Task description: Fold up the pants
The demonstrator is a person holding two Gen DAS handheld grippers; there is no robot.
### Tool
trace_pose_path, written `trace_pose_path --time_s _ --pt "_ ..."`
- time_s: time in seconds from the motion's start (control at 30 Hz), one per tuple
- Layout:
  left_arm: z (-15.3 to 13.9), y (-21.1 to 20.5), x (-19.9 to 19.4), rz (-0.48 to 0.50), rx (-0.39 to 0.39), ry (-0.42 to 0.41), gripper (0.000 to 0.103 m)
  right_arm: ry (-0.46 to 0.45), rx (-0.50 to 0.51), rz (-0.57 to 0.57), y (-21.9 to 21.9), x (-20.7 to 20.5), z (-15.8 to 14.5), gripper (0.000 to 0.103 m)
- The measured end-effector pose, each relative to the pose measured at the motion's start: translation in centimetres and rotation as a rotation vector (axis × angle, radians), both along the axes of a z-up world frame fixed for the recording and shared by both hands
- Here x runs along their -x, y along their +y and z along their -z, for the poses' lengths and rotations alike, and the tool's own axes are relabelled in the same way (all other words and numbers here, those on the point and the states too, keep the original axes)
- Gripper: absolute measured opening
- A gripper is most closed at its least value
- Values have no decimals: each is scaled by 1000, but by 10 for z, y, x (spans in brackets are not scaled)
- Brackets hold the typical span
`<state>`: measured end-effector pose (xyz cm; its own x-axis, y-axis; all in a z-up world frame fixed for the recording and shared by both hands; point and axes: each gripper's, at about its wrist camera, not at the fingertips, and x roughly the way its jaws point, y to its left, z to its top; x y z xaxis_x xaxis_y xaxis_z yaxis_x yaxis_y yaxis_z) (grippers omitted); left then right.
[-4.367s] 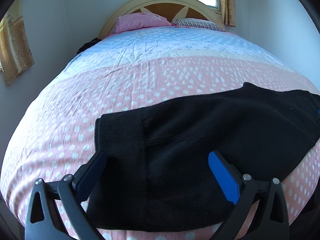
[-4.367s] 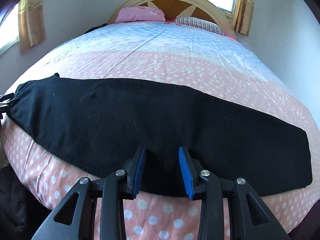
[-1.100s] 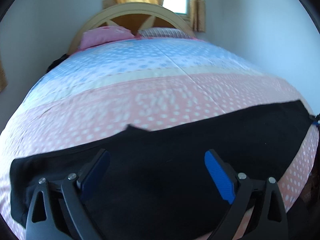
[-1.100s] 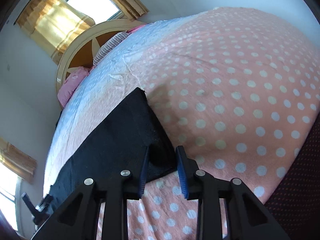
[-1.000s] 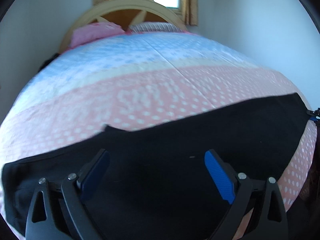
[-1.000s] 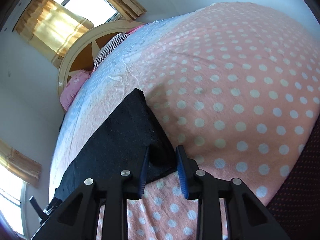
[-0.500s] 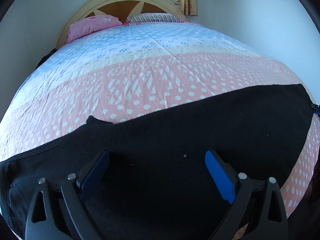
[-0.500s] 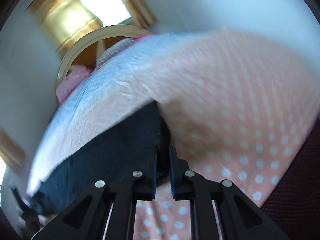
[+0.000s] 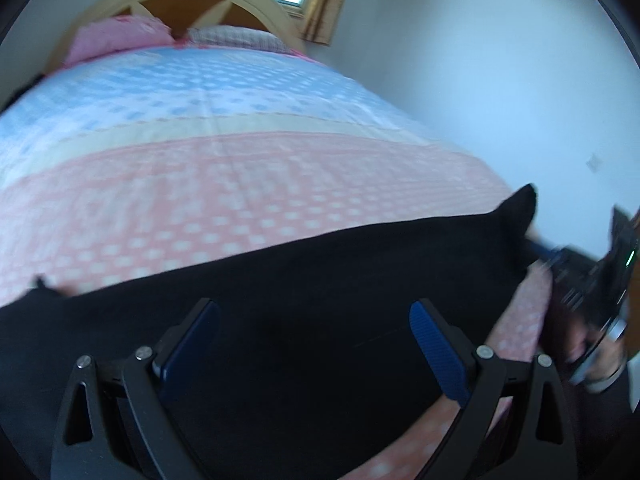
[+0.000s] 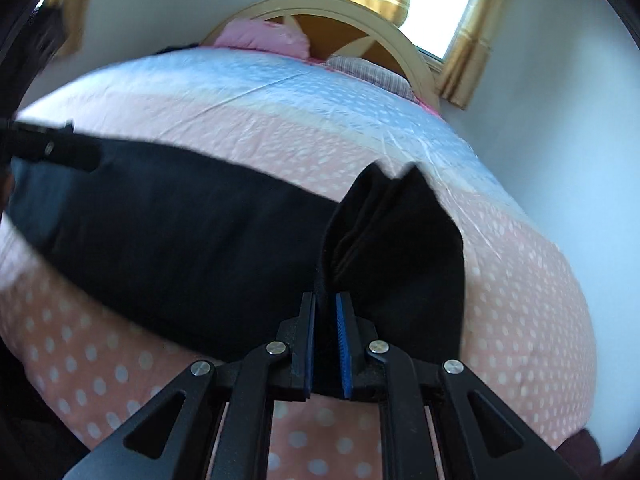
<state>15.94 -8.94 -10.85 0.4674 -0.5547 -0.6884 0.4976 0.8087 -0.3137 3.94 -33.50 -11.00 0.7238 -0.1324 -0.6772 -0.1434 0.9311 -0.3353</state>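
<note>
Black pants [image 9: 320, 264] lie stretched across the pink dotted bed cover [image 9: 200, 200]. My left gripper [image 9: 312, 306] hovers open over their middle, with nothing pinched between its fingers. In the right wrist view, my right gripper [image 10: 326, 296] grips the leg end [image 10: 400, 240] of the pants [image 10: 180, 220]. That end is raised off the cover [image 10: 520, 320] and bunched in a fold. Cloth sits between the pads, and the jaws are opening slightly. The right gripper [image 9: 560, 256] shows blurred at the right edge of the left wrist view, held by a hand [image 9: 592, 332]. The left gripper [image 10: 48, 148] appears at the far left.
A curved wooden headboard [image 10: 352, 12] with a pink pillow [image 10: 264, 38] and a striped pillow [image 10: 372, 72] stands at the far end. A curtained window [image 10: 448, 4] sits behind it. A pale wall [image 9: 480, 80] runs along the bed's right side.
My right gripper closed on the leg end, rolled upright, then lifted it and carried it inward over the pants. The left view swung right along the pants.
</note>
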Motion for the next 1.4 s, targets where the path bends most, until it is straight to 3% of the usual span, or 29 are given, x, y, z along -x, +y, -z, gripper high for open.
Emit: trace_pose_path --time_s 0.03,0.13,0.27,0.37,0.43,0.5,0.6,0.97,1.07,1.13,1.2,1.27,1.4 --pt "1 -11 0 18 4 4 99 5 -3 -28 1 2 -2 14" --pt "3 -39 2 80 11 14 99 28 -148 -108 -16 8 -13 37" --pt "3 -72 6 153 34 32 98 -71 -369 -147 -62 29 -42 37" --pt "2 -98 6 199 68 54 97 -193 -520 -49 -105 39 -55 38" --pt "0 -113 5 225 79 52 97 -283 -610 132 -140 40 -51 41" --pt "-3 -129 5 242 82 50 97 -296 -679 231 -158 35 -45 44" --pt "-3 -158 3 276 97 70 97 -309 -675 295 -165 35 -40 44" --pt "1 -238 -8 289 38 72 88 -308 -688 293 -174 39 -37 46" --pt "2 -246 -9 289 33 73 75 -308 -682 289 -172 38 -36 47" --pt "2 -248 -9 290 20 66 56 -310 -673 282 -169 39 -37 49" --pt "3 -246 -9 299 17 83 21 -315 -668 273 -167 38 -37 50" --pt "2 -244 -11 308 38 102 13 -320 -665 263 -165 39 -38 50" --pt "-12 -225 -6 298 90 126 11 -321 -652 243 -157 39 -40 50"
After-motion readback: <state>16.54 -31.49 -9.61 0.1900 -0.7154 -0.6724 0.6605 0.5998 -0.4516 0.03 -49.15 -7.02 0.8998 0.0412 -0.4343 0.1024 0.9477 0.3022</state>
